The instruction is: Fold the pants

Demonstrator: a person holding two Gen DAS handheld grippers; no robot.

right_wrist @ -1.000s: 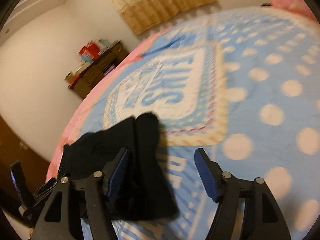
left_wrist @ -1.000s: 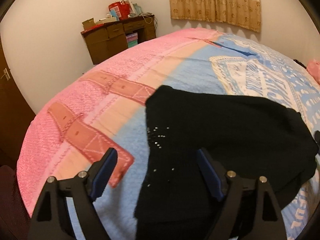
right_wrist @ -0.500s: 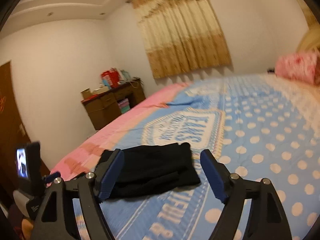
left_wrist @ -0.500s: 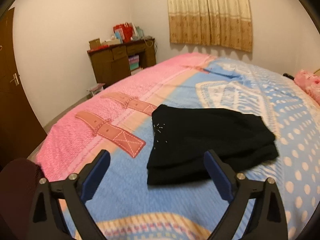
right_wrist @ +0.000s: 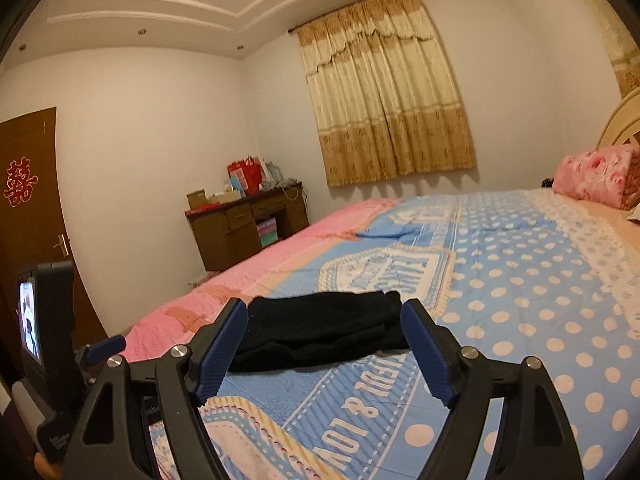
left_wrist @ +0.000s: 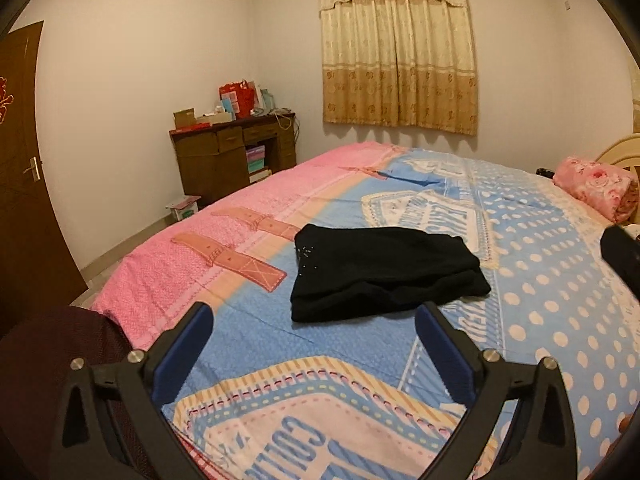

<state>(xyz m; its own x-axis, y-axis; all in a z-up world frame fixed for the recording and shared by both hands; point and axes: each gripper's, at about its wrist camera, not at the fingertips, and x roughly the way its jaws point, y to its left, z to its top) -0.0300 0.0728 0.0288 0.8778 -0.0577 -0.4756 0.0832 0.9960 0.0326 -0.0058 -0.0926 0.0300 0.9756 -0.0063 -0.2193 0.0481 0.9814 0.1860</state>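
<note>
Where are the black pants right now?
The pants lie folded on the bed, mid-frame in both views, right of the pink stripe and ahead of both open hand-held grippers, touching neither.

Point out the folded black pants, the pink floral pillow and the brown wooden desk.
Folded black pants (left_wrist: 384,268): left wrist view, top layer.
Pink floral pillow (left_wrist: 592,186): left wrist view, its side.
Brown wooden desk (right_wrist: 240,220): right wrist view, drawer front.

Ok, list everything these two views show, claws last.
pants: one, black, folded on the bedspread
bedspread: one, pink and dotted blue, covers the bed
pillow: one, pink floral, at the headboard
desk: one, dark brown, by the far wall, boxes on top
curtain: one, beige, far wall
door: one, brown, far left
left claw: black, blue pads, opening, empty
right claw: same, open, empty
</note>
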